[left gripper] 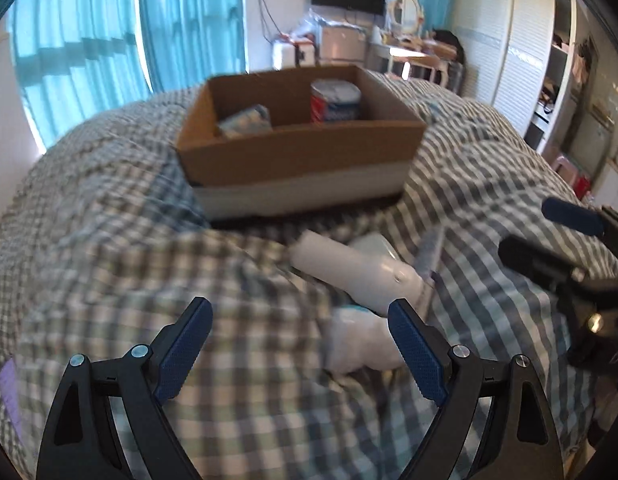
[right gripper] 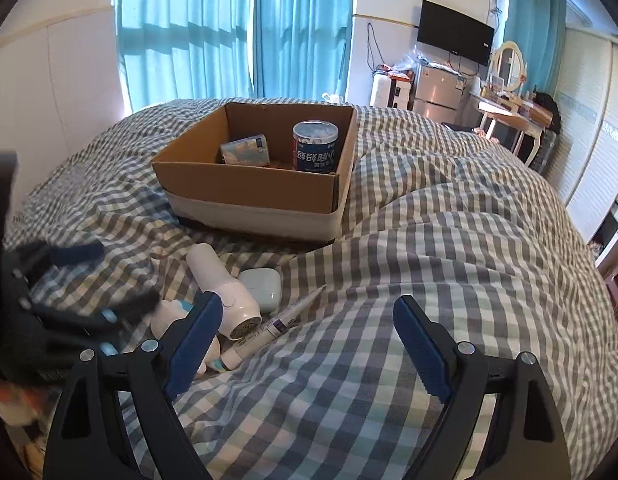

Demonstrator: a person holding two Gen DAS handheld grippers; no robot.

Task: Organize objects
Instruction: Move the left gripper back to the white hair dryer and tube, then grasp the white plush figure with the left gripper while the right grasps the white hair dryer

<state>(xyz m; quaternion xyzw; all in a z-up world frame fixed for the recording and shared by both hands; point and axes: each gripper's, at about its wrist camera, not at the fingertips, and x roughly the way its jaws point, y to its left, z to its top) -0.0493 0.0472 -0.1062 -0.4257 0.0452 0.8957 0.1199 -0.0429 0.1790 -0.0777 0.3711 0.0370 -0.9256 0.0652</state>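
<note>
A cardboard box (right gripper: 245,188) stands on the checked bed cover and holds a blue can (right gripper: 315,146) and a small blue packet (right gripper: 245,150); the box also shows in the left wrist view (left gripper: 301,148). In front of it lie a white hair-dryer-shaped device (right gripper: 225,292), a white earbud case (right gripper: 263,282), a tube (right gripper: 277,322) and a white bottle (right gripper: 167,314). My left gripper (left gripper: 299,336) is open above the cover, just left of the white device (left gripper: 357,270) and white bottle (left gripper: 359,344). My right gripper (right gripper: 307,330) is open, to the right of these items.
The bed cover (right gripper: 449,248) is rumpled with folds. Blue curtains (right gripper: 229,28) hang behind the bed. A fridge (right gripper: 437,90), a dressing table (right gripper: 513,114) and a white wardrobe (left gripper: 513,60) stand at the right.
</note>
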